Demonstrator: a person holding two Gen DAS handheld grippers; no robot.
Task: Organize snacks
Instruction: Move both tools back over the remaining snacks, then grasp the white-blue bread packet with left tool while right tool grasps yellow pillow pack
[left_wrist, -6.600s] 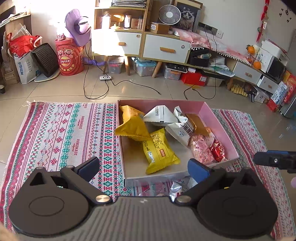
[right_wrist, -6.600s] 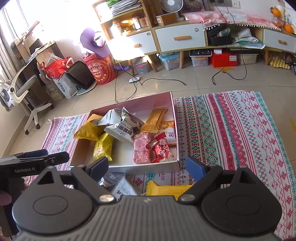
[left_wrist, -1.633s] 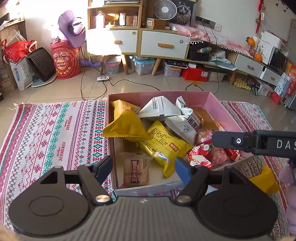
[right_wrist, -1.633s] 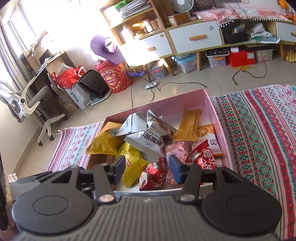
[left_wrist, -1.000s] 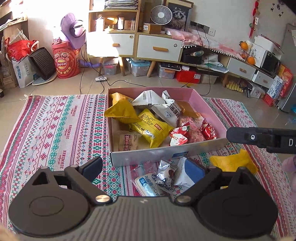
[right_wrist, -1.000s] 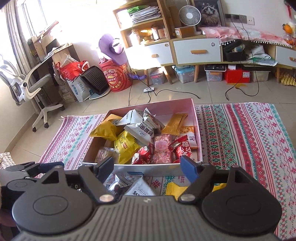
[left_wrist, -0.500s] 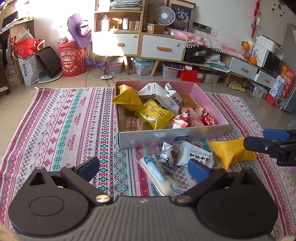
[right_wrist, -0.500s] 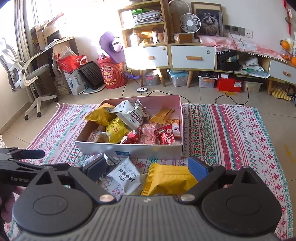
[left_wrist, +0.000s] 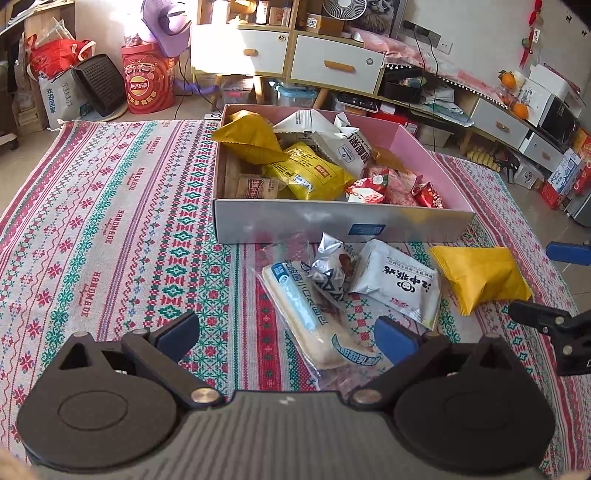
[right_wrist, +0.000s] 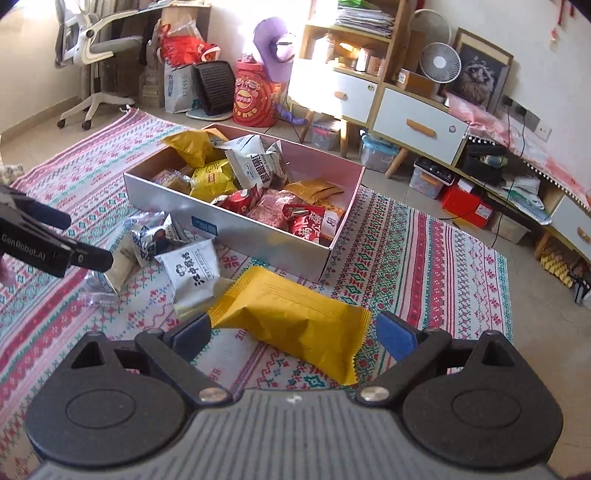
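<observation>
A: The right claw is standing spread wide, its jaws having just been opening, and the yellow packet is lying loose between them on the rug, not pinched. The left claw is also gaping open, hanging over the long clear-wrapped bar.

B: So how far along is the tidying?

A: Mostly done, I'd judge. The pink box is sitting further out on the rug, already holding most of the snacks. Four are still lying on its near side: the bar, a crumpled silver wrapper, a white packet and the yellow packet on the right.

B: And compared with a second and a half back?

A: Then both claws were reaching over the box, narrower; now they are hanging back over the loose pile.
</observation>
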